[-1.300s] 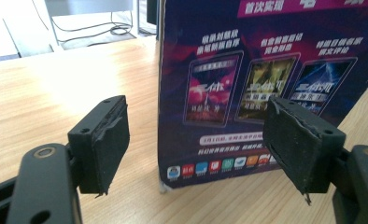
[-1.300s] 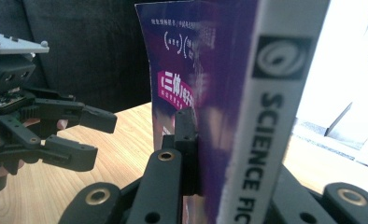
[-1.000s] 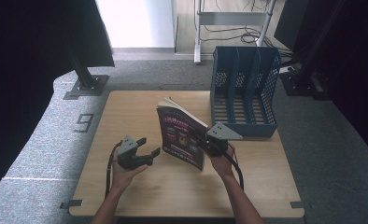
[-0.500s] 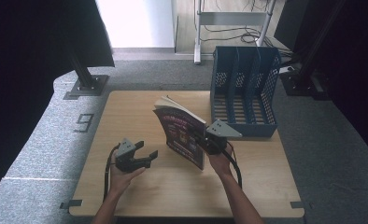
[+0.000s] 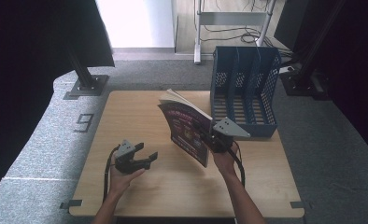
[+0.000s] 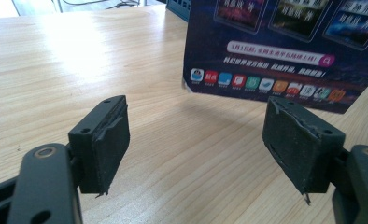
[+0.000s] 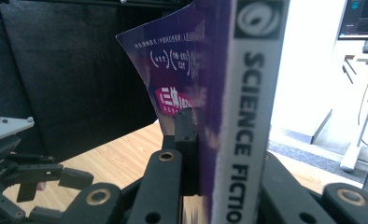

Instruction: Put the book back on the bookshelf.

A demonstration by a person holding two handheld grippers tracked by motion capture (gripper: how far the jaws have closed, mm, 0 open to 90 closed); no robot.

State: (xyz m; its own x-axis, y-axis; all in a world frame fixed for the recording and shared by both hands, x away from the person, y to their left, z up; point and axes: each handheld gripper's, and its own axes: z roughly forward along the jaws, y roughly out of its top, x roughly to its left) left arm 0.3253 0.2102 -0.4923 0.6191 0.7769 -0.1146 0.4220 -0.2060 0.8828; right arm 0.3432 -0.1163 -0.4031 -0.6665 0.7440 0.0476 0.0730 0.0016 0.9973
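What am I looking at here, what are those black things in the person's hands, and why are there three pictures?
A person sits at a wooden table and holds a hand-held clamp in each hand, each with two black jaws. The high view looks down from above. The other two pictures come from small cameras riding on each clamp.

The right tool is clamped shut on a magazine, holding it upright near the middle of the table; the right gripper view looks straight along its spine. The left tool is open and holds nothing, and the left gripper view shows its pads spread apart with the magazine's cover beyond them. A blue file rack stands at the table's far right.
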